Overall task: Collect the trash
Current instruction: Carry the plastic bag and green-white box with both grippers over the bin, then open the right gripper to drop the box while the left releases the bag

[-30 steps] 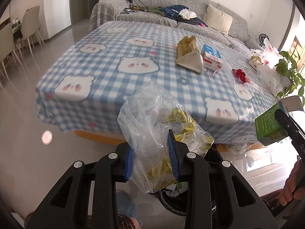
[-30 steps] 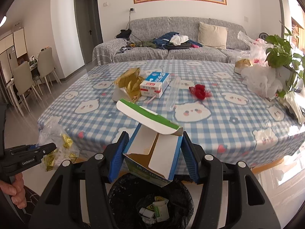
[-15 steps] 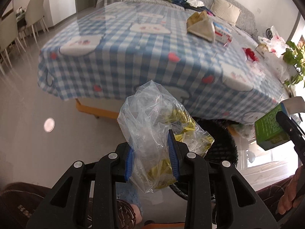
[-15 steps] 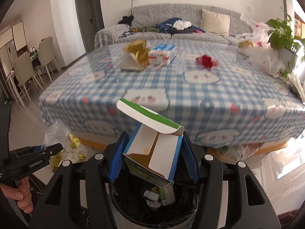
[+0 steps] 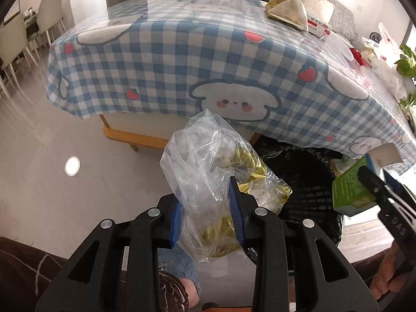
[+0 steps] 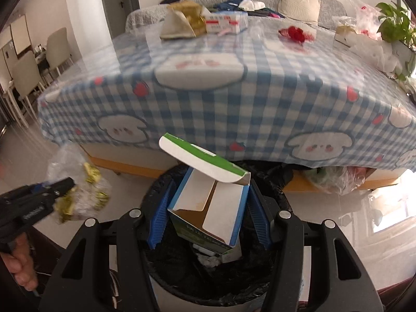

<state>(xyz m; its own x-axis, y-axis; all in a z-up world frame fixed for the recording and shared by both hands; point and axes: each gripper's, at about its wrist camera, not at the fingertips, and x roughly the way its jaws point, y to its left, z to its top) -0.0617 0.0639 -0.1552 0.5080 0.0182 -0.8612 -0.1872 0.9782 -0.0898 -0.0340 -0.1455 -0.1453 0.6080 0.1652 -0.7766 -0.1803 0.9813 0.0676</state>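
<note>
- Right gripper point(image 6: 208, 215): jaws clamped on the open green-and-white cardboard box point(image 6: 208, 213), directly over the black-lined trash bin point(image 6: 260, 286); only this view shows litter inside.
- Left gripper point(image 5: 206, 213): jaws pinching the clear plastic bag of gold wrappers point(image 5: 215, 189), left of the bin.

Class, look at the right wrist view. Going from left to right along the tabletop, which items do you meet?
Beige and gold wrapper → blue-and-white carton → red scrap → white plastic bags → potted plant.
</note>
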